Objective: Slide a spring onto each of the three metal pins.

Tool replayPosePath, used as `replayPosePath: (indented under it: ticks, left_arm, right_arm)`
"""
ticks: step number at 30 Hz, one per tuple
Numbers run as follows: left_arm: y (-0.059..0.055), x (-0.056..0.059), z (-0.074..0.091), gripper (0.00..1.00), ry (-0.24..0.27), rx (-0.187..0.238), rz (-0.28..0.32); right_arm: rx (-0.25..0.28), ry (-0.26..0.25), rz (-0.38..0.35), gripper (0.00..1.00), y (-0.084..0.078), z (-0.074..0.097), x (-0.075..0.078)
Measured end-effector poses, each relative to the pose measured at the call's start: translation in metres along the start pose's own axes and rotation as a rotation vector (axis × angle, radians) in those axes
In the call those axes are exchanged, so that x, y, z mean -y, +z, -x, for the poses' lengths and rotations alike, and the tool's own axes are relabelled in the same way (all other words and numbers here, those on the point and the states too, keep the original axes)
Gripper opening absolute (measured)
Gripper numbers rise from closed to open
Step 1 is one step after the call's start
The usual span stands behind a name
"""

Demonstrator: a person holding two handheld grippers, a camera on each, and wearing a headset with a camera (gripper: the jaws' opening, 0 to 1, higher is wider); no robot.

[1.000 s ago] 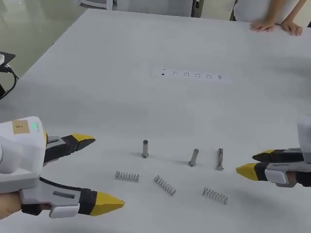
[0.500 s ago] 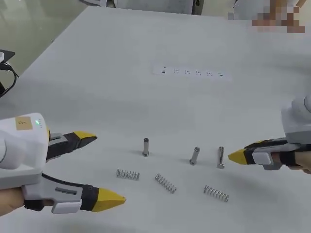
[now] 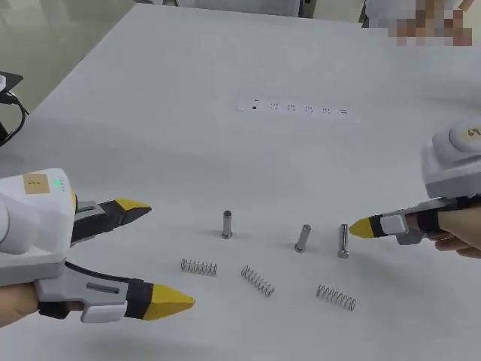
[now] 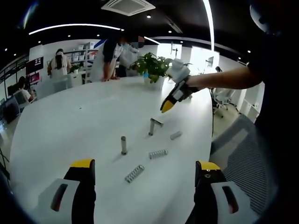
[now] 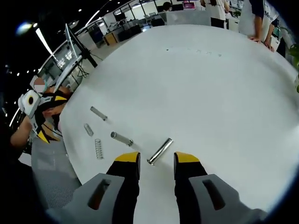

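Note:
Three metal pins lie in a row on the white table: the left pin stands upright, while the middle pin and the right pin lie down. Closer to me are three springs. My right gripper is open, its yellow tips just right of the right pin. In the right gripper view, that pin has its near end in the gap between the tips of the gripper. My left gripper stands wide open with nothing in it, left of the springs.
A white power strip lies flat further back on the table. People stand at the far edge. A dark cable and device sit off the table's left side. Office desks and a plant show beyond.
My right gripper has moved left and a little away from me, up to the right pin, and its jaws have rolled. The left gripper has barely shifted. Pins and springs have not moved.

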State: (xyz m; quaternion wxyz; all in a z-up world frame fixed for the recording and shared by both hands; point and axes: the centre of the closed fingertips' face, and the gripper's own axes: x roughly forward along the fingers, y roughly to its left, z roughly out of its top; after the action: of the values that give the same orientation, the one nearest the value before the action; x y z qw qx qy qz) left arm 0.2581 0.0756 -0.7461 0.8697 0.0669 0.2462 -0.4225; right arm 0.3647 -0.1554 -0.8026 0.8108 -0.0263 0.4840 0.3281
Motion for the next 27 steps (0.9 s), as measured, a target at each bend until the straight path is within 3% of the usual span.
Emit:
replayPosePath:
  ticks: [20,27]
  left_arm:
    - [-0.008,-0.001,-0.002,0.83,-0.006,-0.026,0.003]
    - [-0.011,-0.003,0.002,0.83,0.003,-0.03,0.007]
  right_arm:
    - [-0.113,-0.042,-0.047,0.22,0.004,-0.029,0.011]
    - [-0.15,-0.054,-0.068,0.21,0.002,-0.04,0.021]
